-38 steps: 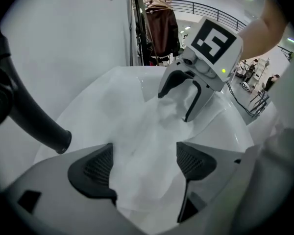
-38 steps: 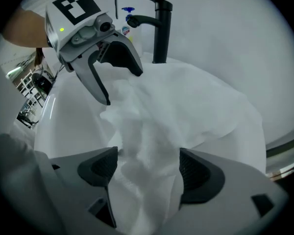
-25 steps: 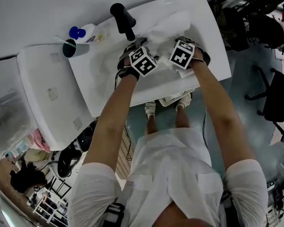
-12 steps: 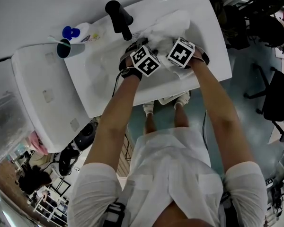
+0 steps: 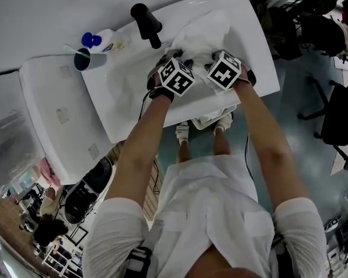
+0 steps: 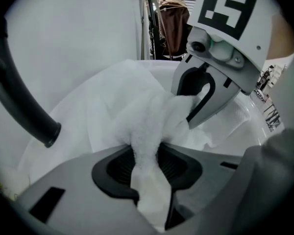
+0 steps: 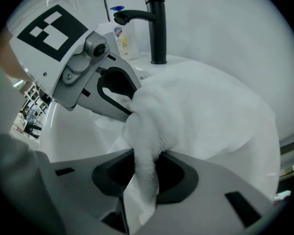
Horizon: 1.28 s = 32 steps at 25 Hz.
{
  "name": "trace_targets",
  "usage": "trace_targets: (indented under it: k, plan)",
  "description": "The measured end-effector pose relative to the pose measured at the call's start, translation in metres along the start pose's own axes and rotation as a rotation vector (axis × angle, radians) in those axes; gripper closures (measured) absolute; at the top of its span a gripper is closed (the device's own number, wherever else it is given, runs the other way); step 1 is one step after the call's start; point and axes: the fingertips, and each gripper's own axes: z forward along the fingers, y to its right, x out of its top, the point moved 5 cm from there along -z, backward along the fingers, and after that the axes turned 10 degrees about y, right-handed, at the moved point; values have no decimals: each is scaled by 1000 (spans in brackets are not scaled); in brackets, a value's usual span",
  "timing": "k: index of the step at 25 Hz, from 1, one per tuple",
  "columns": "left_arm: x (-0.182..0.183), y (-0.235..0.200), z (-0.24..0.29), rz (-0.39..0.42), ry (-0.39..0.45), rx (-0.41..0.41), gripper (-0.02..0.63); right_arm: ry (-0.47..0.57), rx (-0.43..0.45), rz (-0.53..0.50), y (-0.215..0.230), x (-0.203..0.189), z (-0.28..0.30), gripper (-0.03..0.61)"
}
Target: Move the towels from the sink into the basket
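Your left gripper (image 6: pixel 148 163), right gripper (image 7: pixel 146 173): fingers just closed in, both pinching white towel (image 7: pixel 201 111) above sink (image 5: pixel 122 91).

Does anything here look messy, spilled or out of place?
Only the white towel: it is bunched up in the sink, by the black tap. Nothing looks spilled or broken.

A plain pale wall (image 5: pixel 40 10) spans the far side. The grey-blue floor (image 5: pixel 296 114) shows on the right, where a dark chair (image 5: pixel 343 123) stands near dark clutter (image 5: pixel 313 22).
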Motion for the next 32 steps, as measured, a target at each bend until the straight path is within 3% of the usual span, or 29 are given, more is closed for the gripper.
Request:
trace_targets:
  k: [10, 18, 32]
  plan:
    - [48, 6, -48, 22, 131, 43, 466, 80, -139, -57, -8, 22, -69, 443]
    - [85, 21, -86, 67, 181, 32, 468, 117, -240, -71, -23, 29, -120, 443]
    - [108, 69, -170, 169, 254, -19, 468, 141, -433, -26, -100, 35, -197, 443]
